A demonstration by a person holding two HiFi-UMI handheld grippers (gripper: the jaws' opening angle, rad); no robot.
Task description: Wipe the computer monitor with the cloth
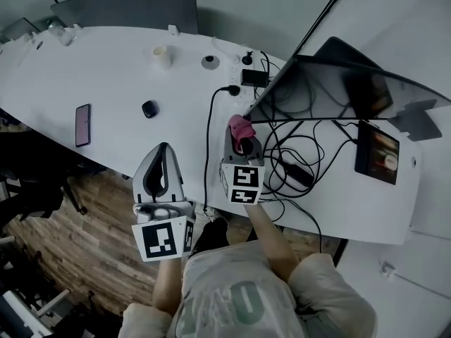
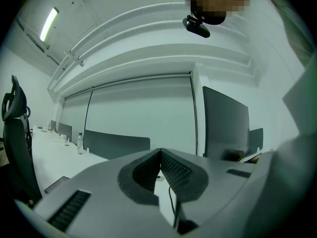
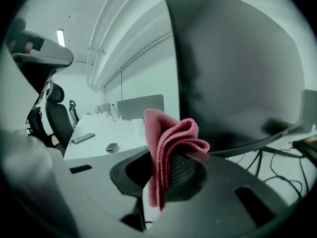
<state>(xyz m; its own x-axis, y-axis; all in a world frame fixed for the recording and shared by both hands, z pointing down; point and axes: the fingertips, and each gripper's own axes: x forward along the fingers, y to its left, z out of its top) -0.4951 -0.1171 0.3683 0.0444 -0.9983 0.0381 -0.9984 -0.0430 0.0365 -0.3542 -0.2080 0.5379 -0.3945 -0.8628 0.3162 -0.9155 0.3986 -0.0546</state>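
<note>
A dark computer monitor (image 1: pixel 338 94) stands on the white table (image 1: pixel 120 90) at the right, its screen (image 3: pixel 237 68) filling the right gripper view. My right gripper (image 1: pixel 241 134) is shut on a folded pink cloth (image 3: pixel 168 143), held just left of the monitor's lower left corner; the same cloth (image 1: pixel 240 128) sticks up from the jaws in the head view. My left gripper (image 1: pixel 163 151) hangs at the table's near edge, shut with nothing between its pads (image 2: pixel 173 168). Whether the cloth touches the screen I cannot tell.
Black cables (image 1: pixel 296 160) lie tangled under the monitor, with a power strip (image 1: pixel 243 69) behind. A phone (image 1: pixel 83 124), a small black case (image 1: pixel 149 108), a cup (image 1: pixel 162 55) and a tablet (image 1: pixel 377 151) rest on the table. A grey chair (image 1: pixel 130 9) stands behind.
</note>
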